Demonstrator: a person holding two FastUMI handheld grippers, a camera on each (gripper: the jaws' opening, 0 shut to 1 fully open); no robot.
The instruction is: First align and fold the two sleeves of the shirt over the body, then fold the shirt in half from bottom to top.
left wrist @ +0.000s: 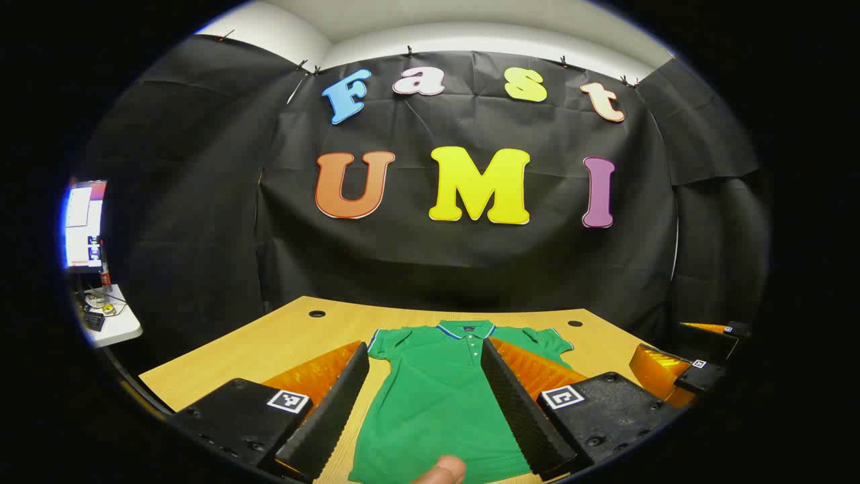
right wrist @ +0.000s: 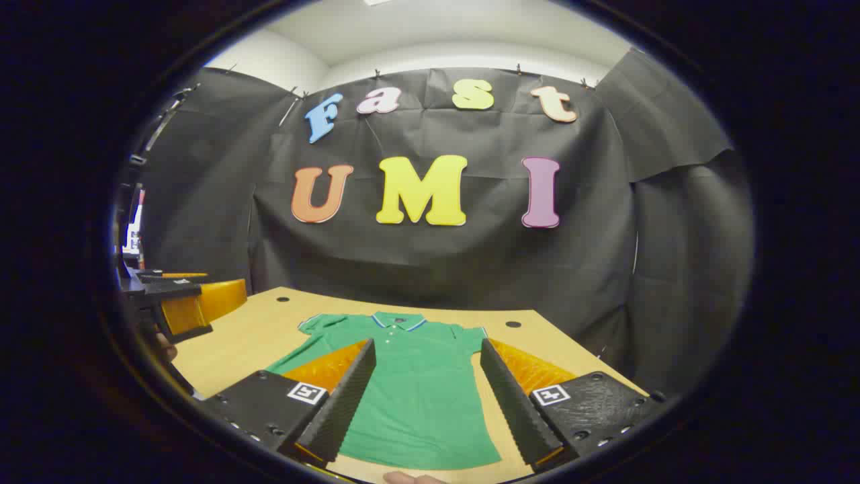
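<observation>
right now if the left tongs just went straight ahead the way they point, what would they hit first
Probably the green shirt. The left tongs stand open above the wooden table, and the shirt lies flat between their fingers, collar at the far end. Past it is the black cloth wall. Depth is unclear, so height above the shirt is uncertain.

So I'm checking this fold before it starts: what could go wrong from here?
Both sleeves of the green shirt still lie spread on the table, so nothing is folded yet.
1. The left gripper and right gripper hang open, close together over the body; they might collide.
2. The short sleeves offer little cloth, so the fingers may slip off.
</observation>
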